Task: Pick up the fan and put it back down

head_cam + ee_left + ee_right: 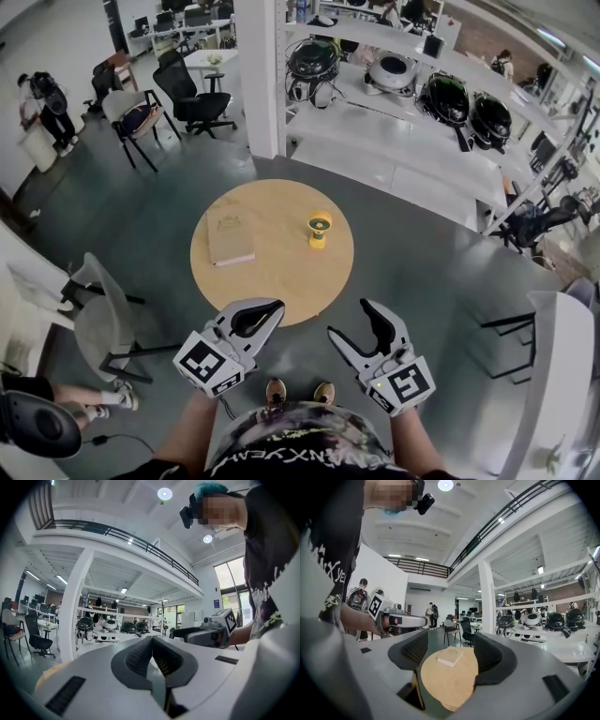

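Only a book [230,236] and fan [319,228] stand on the round table [281,291], well apart.

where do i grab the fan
On the fan, probably the narrow stem under its round head, coming in level from the near side with the open right gripper. It stands upright, and the book lies to its left.

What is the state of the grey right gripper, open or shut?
Open: on the grey right gripper the jaws stand apart, nothing held; the round wooden table shows between them.
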